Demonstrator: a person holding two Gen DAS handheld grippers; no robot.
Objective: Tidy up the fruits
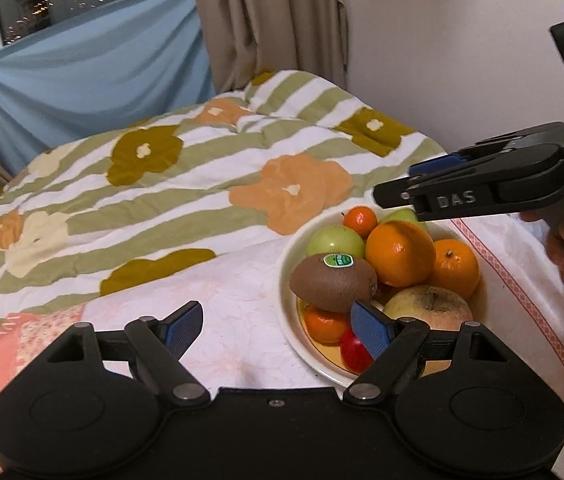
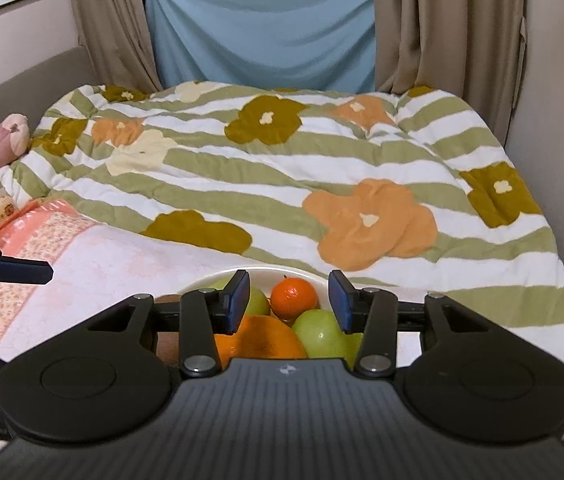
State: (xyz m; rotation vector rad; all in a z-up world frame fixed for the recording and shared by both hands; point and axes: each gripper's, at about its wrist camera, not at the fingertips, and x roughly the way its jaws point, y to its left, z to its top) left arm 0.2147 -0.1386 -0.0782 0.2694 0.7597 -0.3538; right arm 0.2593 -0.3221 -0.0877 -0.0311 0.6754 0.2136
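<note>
Fruit is heaped in the bowl (image 1: 288, 264) on the bed, kiwi (image 1: 332, 282) perched on top at the near left. The left gripper (image 1: 278, 330) sits low beside the bowl, fingers wide apart and empty. The right gripper (image 2: 289, 300) hovers over the pile, fingers apart around nothing, likely lining up on the big orange (image 2: 260, 338) below.
</note>
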